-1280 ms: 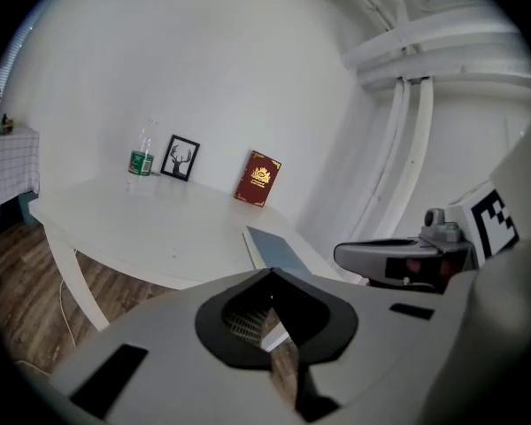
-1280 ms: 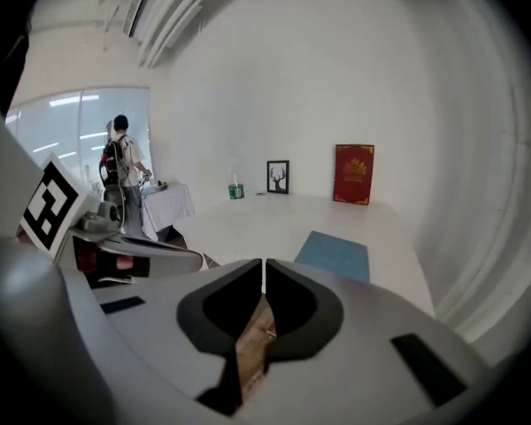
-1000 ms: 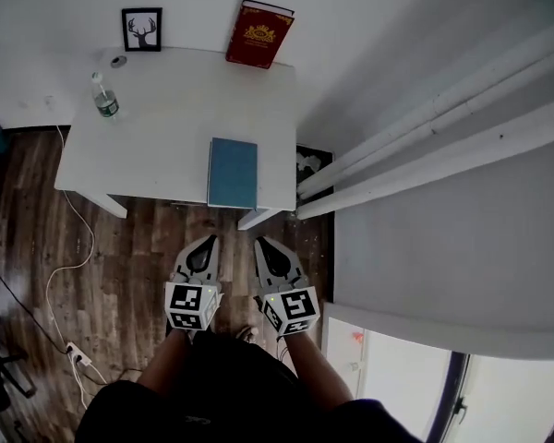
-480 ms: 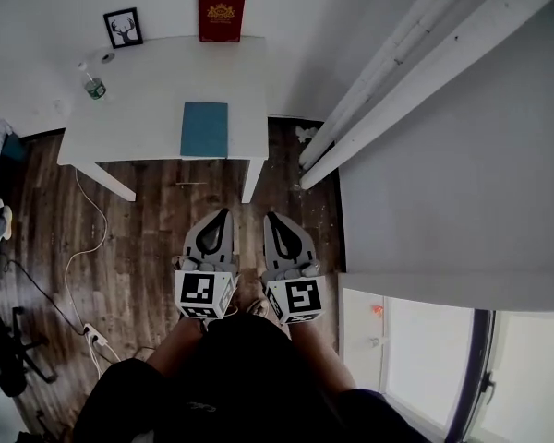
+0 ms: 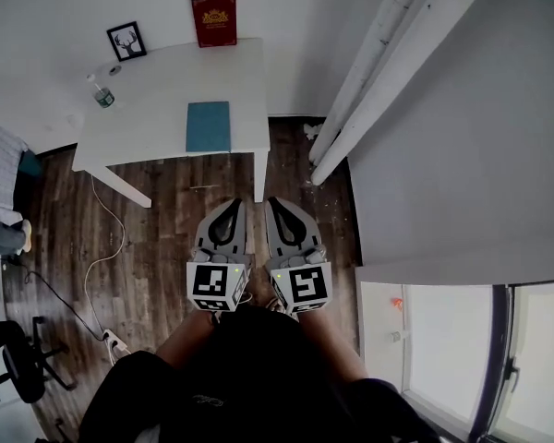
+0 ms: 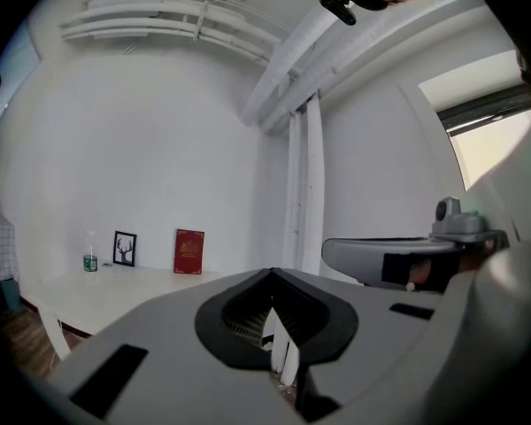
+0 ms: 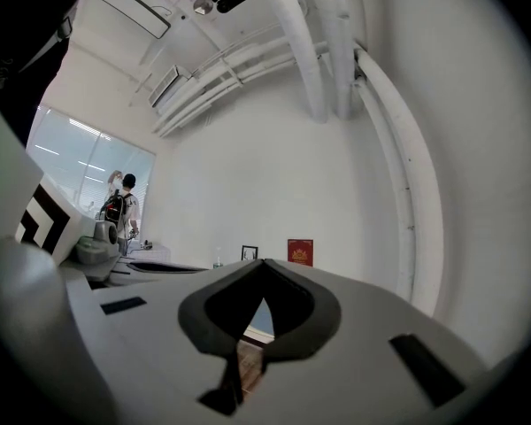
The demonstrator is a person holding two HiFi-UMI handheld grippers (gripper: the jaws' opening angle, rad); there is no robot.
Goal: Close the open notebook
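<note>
one shut blue notebook point(image 5: 208, 125), one bottle point(image 5: 101, 94) on one table point(image 5: 157, 86); left hand-held gripper point(image 5: 230, 206) and right hand-held gripper point(image 5: 278, 206) closed, empty

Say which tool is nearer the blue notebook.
Left. The left tool hangs over the floor, short of the notebook; the right tool is beside it, farther right.

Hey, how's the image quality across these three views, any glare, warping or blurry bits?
Head view: fisheye bends the white pipes; the window is blown out, the floor dim. Left gripper view: dark rounded corners, left gripper soft up close. Right gripper view: same dark corners, right gripper blurred, glazing at left overbright.
</note>
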